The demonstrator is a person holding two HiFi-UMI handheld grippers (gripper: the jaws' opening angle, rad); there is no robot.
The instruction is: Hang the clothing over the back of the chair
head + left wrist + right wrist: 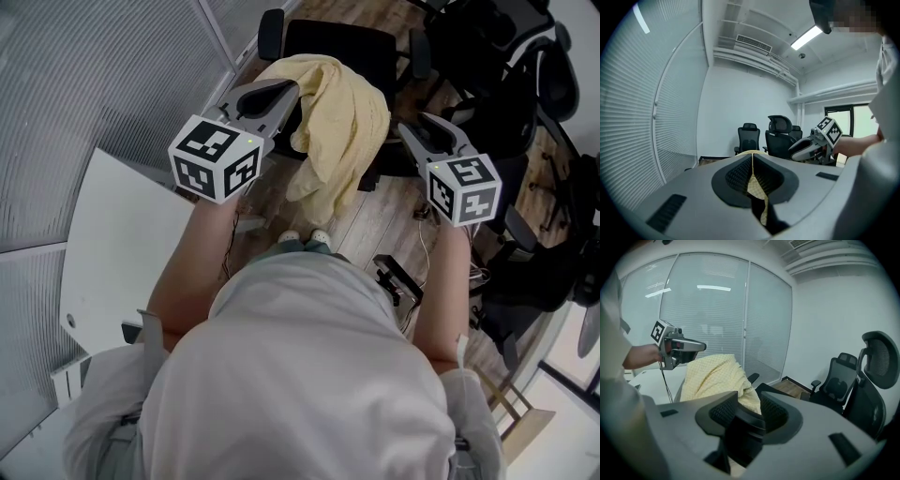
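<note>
A pale yellow garment (333, 117) lies draped over the back of a black office chair (352, 42) and hangs down towards the wooden floor. My left gripper (286, 91) is at the garment's upper left edge. In the left gripper view its jaws are shut, with a strip of the yellow cloth (757, 187) pinched between them. My right gripper (420, 127) hovers just right of the garment, apart from it. Its jaws stand open with nothing between them, and the garment (712, 378) shows beyond them.
Several other black office chairs (511, 66) crowd the right side. A white desk (112, 244) and a glass wall with blinds (94, 75) are on the left. A small black device (398, 281) lies on the floor by the person's feet (305, 239).
</note>
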